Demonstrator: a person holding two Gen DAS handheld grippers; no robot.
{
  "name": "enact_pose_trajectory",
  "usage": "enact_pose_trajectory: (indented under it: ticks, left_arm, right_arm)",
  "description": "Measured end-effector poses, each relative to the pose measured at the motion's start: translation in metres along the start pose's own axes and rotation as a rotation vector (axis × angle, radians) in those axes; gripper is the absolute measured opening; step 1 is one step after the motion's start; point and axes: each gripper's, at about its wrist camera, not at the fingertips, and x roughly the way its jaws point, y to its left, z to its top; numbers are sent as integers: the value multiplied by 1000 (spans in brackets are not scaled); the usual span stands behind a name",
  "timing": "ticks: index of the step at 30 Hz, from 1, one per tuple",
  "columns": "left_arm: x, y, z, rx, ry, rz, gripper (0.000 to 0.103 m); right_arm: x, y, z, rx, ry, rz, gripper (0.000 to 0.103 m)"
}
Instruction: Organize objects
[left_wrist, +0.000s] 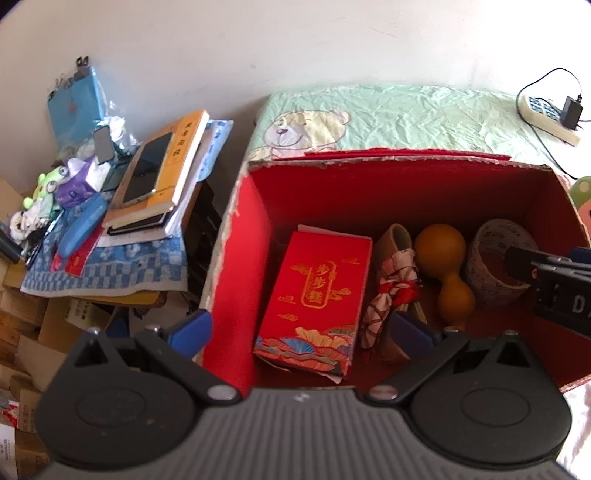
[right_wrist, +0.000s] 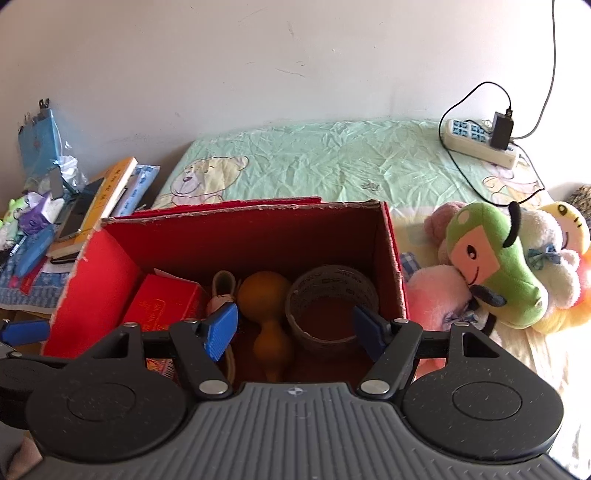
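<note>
A red cardboard box (left_wrist: 236, 236) with ragged top edges sits open on a bed (right_wrist: 332, 158) covered by a pale green sheet printed with a bear. Inside, from left to right, lie a red gift packet (left_wrist: 314, 299) with gold Chinese characters and a fan pattern along its lower edge, a tan strap with a red-and-white checked cloth bundle (left_wrist: 388, 291) resting against it, a brown gourd (left_wrist: 443, 258), and a wide roll of printed tape (right_wrist: 332, 295) standing on its edge; the print on the tape is too small to read.

The left gripper (left_wrist: 299, 332) hovers over the box's left part, its jaws spread wide and empty. The right gripper (right_wrist: 295, 328) hangs above the gourd and tape roll, jaws likewise wide apart and holding nothing.

Just beside the box's right wall a heap of plush toys (right_wrist: 498, 266) lies on the bed, a green one on top. A power strip (right_wrist: 476, 142) with a black adapter plugged in rests near the wall. To the left, a cluttered counter (left_wrist: 103, 266) carries stacked books, with a phone (left_wrist: 147, 166) lying on a yellow book with Chinese lettering on its cover.
</note>
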Motion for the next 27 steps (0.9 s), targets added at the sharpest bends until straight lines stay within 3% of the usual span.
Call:
enact_pose_trajectory:
  ticks: [15,27]
  left_arm:
    - [7,-2,-4,24,-1,-77,102]
    - [10,-2,-10,21,-8,-93,102]
  right_arm:
    - [-5,-2,-8,45,9,-21,71]
    - [-1,-4,-17,55,35,-29,71]
